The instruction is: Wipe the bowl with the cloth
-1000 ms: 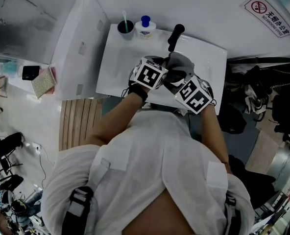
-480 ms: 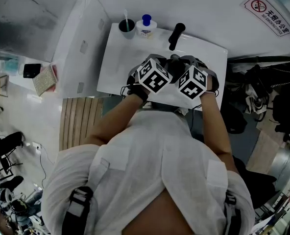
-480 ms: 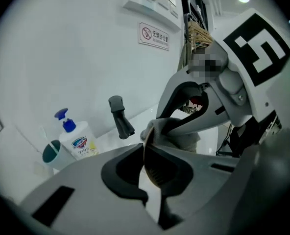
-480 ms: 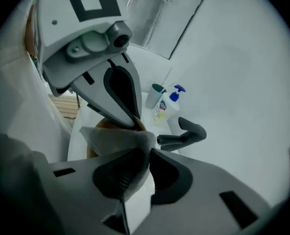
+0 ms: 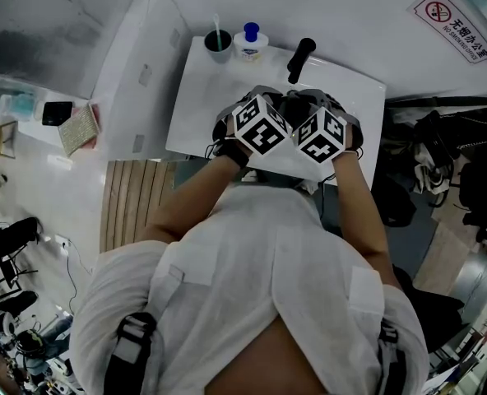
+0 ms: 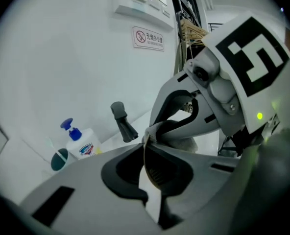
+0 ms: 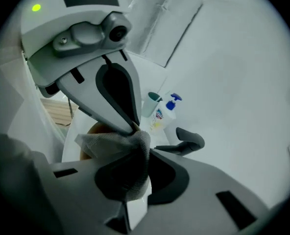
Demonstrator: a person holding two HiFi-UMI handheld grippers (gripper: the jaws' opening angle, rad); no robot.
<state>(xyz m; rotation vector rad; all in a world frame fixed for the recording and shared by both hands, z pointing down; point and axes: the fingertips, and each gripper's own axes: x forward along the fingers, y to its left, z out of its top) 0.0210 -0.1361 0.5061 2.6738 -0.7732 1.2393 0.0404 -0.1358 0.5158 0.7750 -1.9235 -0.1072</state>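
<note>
My left gripper (image 6: 146,152) is shut on the thin rim of a brownish bowl (image 6: 156,173), which I see edge-on between its jaws. In the right gripper view, a sliver of the bowl (image 7: 92,129) shows behind a grey cloth (image 7: 128,148). My right gripper (image 7: 136,153) has its jaws closing on that bunched cloth, which sits right against the bowl and the left gripper's tips. In the head view both marker cubes, left (image 5: 262,127) and right (image 5: 322,136), sit side by side over the white sink counter (image 5: 196,113), hiding the bowl and cloth.
A black faucet (image 5: 300,58) stands just beyond the grippers. A dark cup (image 5: 218,44) with a toothbrush and a soap bottle with a blue pump (image 5: 250,44) stand at the counter's far left. A white appliance (image 5: 132,64) adjoins the counter's left side, and the wall lies behind.
The right gripper has swung up and left until its cube sits beside the left one. The grey cloth, visible above the grippers before, is now hidden between them.
</note>
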